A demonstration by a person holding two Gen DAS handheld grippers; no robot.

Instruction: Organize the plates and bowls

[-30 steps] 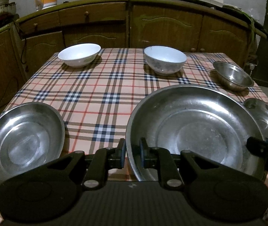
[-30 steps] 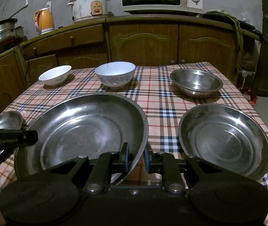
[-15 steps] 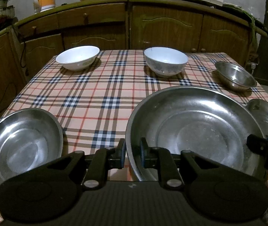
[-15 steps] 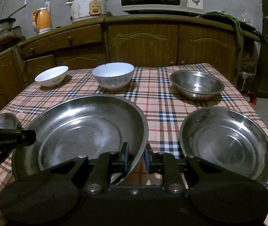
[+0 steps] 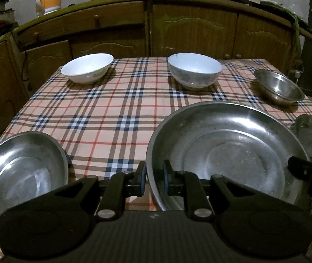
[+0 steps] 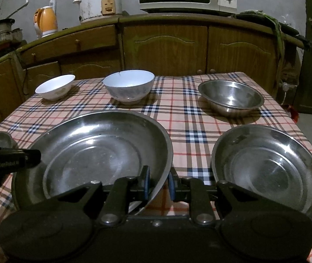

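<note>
Both hand-held grippers — left (image 5: 153, 180), right (image 6: 159, 184) — clamped on large steel plate (image 6: 103, 151) (opposite rims)

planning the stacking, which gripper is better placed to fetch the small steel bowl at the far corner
Right. The small steel bowl sits on the right gripper's side; both grippers clamp the large steel basin's rim, left gripper at the opposite edge.

bare cloth (image 5: 103, 114) mid-table — bowls (image 5: 194, 71) blocking far edge

Large steel plate (image 5: 226, 151), seemingly lifted, between two smaller plates (image 6: 267, 173)
</note>
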